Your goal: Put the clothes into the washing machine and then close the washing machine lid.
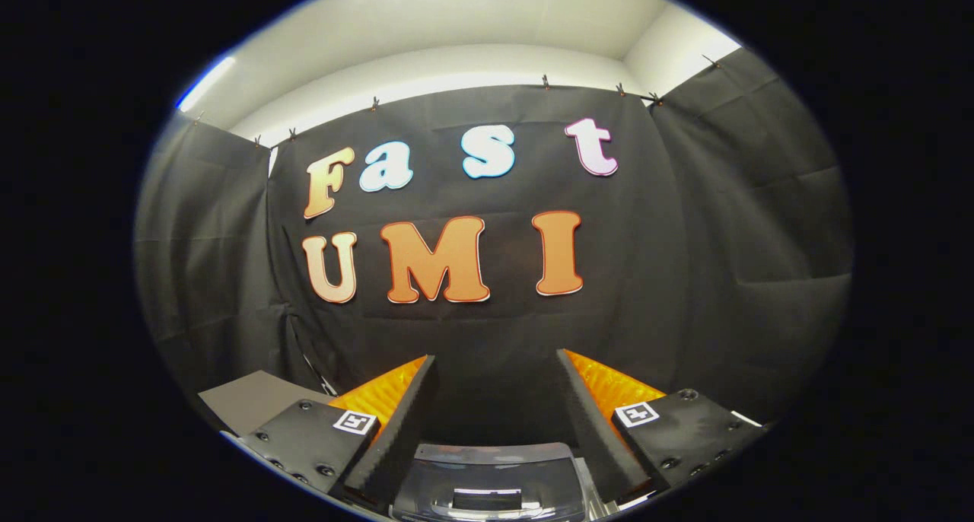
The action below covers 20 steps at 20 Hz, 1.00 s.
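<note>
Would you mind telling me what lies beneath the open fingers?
Below the gripper, whose fingers stand open and empty, a dark glossy lid shows, probably the washing machine's. What lies inside is covered.

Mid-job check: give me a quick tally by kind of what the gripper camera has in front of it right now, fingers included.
Gripper fingers, spread apart with nothing between them: 2
Washing machine lid, translucent grey, low between the fingers: 1
Grey flat surface beside the left finger: 1
Black cloth wall beyond the fingers: 1
Total: 5
</note>
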Available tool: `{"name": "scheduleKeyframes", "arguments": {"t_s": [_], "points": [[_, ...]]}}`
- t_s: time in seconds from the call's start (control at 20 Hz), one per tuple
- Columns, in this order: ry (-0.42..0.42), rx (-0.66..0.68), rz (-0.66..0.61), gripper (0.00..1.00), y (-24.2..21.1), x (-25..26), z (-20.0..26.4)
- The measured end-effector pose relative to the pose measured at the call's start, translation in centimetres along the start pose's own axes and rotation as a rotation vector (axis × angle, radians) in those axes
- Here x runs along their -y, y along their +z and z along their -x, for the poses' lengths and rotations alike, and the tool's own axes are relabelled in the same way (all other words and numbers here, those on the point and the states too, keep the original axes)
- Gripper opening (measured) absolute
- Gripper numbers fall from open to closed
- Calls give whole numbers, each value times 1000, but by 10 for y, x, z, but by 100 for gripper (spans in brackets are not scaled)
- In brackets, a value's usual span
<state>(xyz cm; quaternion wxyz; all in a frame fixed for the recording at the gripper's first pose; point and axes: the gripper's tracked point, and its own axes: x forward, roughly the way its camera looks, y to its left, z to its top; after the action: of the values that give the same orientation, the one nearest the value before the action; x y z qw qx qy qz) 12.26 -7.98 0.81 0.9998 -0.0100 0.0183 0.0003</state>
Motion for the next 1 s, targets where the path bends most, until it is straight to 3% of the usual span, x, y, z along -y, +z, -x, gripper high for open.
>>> {"name": "scheduleKeyframes", "arguments": {"t_s": [0.65, 1.0], "points": [[23, 7, 6, 98, 11, -11, 14], [-20, 31, 4, 98, 12, -1, 12]]}}
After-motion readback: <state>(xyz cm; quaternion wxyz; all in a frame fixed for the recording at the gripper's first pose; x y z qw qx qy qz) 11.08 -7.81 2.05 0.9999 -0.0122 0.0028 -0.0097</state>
